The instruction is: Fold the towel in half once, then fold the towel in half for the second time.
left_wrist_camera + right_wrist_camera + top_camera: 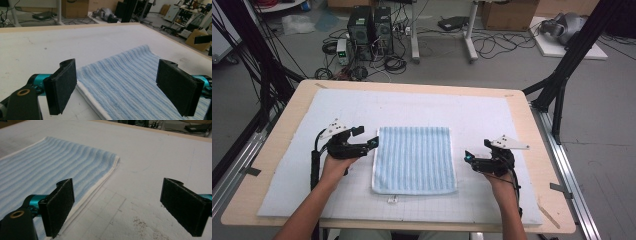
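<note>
A folded blue striped towel (414,159) is lying flat at the middle of the white mat (287,165) covering the tabletop (532,125). The left tool (373,142) is hovering released at the towel's left edge, gripping nothing (jaws wide apart), while the right tool (467,157) is sitting equally released just beside its right edge.

Even, soft indoor light, faint shadows, mild blur, slightly grainy close views.
</note>
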A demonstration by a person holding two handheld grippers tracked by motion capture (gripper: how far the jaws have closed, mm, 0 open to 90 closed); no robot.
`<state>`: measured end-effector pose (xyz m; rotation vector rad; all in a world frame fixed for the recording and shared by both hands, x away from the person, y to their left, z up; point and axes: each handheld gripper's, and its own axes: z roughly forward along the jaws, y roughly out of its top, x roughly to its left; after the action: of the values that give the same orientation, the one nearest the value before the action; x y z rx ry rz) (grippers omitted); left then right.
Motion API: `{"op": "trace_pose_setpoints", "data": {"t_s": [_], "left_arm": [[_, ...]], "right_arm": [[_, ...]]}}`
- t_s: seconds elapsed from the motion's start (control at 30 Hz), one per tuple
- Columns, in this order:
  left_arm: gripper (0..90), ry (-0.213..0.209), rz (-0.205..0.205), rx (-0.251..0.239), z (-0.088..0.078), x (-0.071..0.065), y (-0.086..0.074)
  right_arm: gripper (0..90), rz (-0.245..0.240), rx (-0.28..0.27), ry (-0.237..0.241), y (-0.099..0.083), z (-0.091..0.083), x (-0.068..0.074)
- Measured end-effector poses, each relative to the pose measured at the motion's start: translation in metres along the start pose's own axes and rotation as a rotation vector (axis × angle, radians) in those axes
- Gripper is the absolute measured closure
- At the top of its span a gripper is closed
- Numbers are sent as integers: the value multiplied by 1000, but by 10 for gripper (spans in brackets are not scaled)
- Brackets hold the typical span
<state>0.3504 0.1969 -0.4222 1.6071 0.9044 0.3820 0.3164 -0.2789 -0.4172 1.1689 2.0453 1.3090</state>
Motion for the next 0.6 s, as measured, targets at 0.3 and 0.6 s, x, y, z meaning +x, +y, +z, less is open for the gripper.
{"op": "trace_pose_setpoints", "data": {"t_s": [0.3,0.6], "left_arm": [[173,13,-27,10,1,7,-2],[173,13,-31,24,3,9,2]], "right_arm": [[113,-11,11,11,1,5,1],[113,-11,23,21,0,5,-1]]}}
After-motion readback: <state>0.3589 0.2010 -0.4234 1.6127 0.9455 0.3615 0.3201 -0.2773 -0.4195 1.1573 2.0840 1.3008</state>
